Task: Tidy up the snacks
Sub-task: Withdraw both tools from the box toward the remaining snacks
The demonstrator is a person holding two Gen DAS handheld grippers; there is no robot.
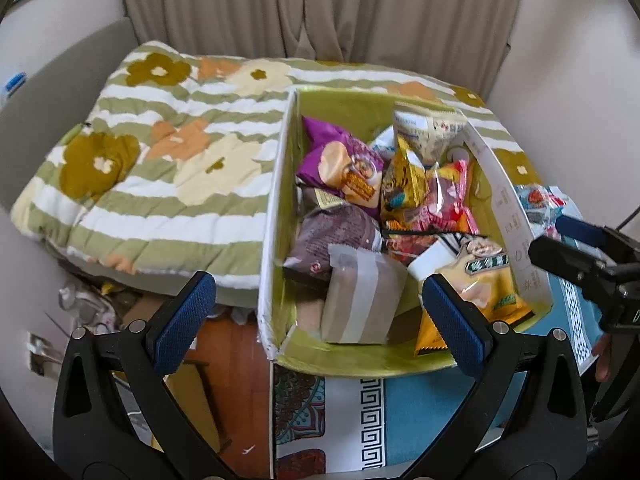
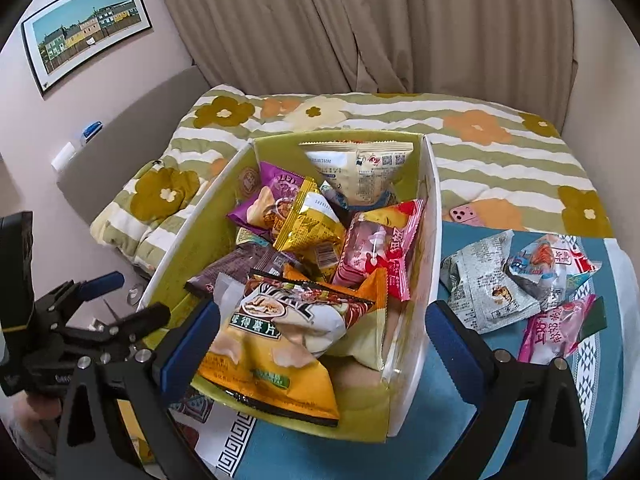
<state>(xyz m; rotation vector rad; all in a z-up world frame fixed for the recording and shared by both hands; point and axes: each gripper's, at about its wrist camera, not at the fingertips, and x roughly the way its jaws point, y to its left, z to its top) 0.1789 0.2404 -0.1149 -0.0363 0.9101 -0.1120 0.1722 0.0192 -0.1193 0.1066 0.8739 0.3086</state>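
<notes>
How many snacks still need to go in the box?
Most are already in: the box is piled full of packets. Both grippers, left and right, are open and hold nothing. About four loose packets still lie on the blue cloth right of the box, waiting to be put in.

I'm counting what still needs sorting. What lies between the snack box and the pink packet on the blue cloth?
In the right wrist view, two crumpled packets lie there on the blue cloth: a grey printed packet nearest the snack box, then a red-and-white packet just above the pink packet.
</notes>
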